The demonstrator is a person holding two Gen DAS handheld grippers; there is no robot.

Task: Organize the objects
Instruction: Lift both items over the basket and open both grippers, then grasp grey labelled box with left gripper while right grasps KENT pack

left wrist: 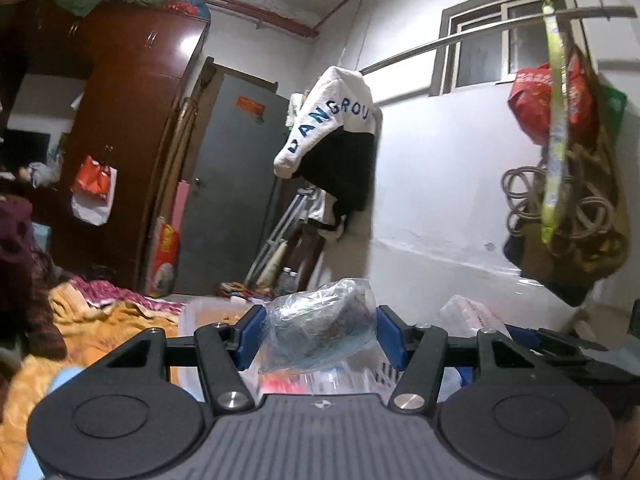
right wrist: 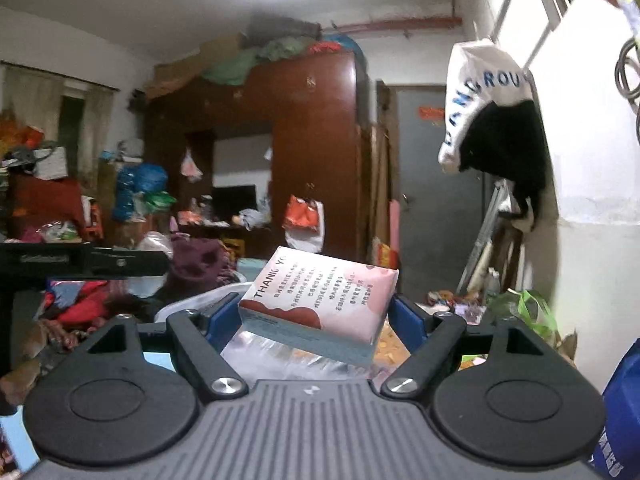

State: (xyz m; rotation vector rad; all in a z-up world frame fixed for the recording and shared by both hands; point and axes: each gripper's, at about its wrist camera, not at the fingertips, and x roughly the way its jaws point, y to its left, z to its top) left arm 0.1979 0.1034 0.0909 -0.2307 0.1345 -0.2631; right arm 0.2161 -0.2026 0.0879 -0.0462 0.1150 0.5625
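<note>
Between raised right gripper (right wrist: 316, 312) pads, tilted pink box (right wrist: 320, 300)

I see a crinkly, glossy clear plastic bag (left wrist: 320, 326) against matt blue pads (left wrist: 394, 338) — and a smooth pink paper-wrapped packet (right wrist: 320, 300); the reddish-brown wooden wardrobe (left wrist: 132, 120) gleams, lacquered.

Brown wardrobe (left wrist: 132, 128), grey door (left wrist: 236, 184), white lettered garment (left wrist: 332, 120) on rail, barred window (left wrist: 508, 48).
</note>
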